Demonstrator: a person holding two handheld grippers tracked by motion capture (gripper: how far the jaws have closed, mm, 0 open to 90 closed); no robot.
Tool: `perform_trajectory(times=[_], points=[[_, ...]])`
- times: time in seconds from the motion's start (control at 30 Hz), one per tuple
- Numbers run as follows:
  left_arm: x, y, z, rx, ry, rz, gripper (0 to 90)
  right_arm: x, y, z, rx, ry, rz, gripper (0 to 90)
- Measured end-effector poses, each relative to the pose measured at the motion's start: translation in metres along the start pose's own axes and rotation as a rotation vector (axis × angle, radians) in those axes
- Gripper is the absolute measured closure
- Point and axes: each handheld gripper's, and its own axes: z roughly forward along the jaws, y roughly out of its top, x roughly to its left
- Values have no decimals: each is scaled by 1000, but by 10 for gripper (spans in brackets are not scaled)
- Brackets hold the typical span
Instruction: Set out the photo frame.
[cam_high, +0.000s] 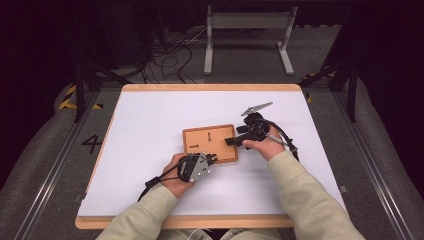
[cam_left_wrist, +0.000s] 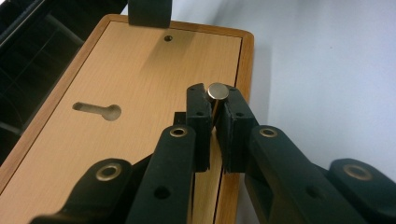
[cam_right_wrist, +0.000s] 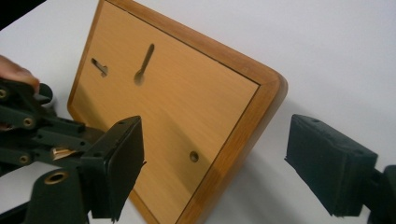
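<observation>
While the left gripper (cam_left_wrist: 215, 119) pinches a metal pin (cam_left_wrist: 217, 92) over the wooden board (cam_high: 200, 136) on the white table (cam_high: 150, 120), the right gripper (cam_right_wrist: 215, 168) straddles the board's edge, jaws spread, near a floor marking "4" (cam_high: 92, 143).

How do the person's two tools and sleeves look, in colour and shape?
Both sleeves are pale beige. The left tool is black with a grey three-cornered plate and brass-coloured rivets; a black cable trails from it. The right tool is black too, with a grey plate, black cables and broad, flat black pads.
</observation>
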Motion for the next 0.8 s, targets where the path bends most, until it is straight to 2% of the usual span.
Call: perform_trajectory(times=[0.17, 0.3, 0.33, 0.4, 0.53, 0.6, 0.8], points=[[0, 0, 0, 1, 4, -12, 838, -4, 1, 14, 16, 37, 34, 182], [0, 0, 0, 4, 1, -21, 838, -3, 1, 28, 39, 58, 44, 180], [1, 0, 0, -2, 4, -12, 838, -3, 1, 28, 39, 58, 44, 180], [1, -1, 0, -1, 2, -17, 838, -2, 2, 34, 49, 85, 49, 167], [1, -1, 0, 0, 1, -16, 838, -1, 3, 39, 53, 91, 54, 158], [1, -1, 0, 0, 1, -15, 838, -3, 3, 44, 58, 117, 72, 161], [1, -1, 0, -2, -3, -19, 838, -1, 4, 50, 70, 148, 71, 167]])
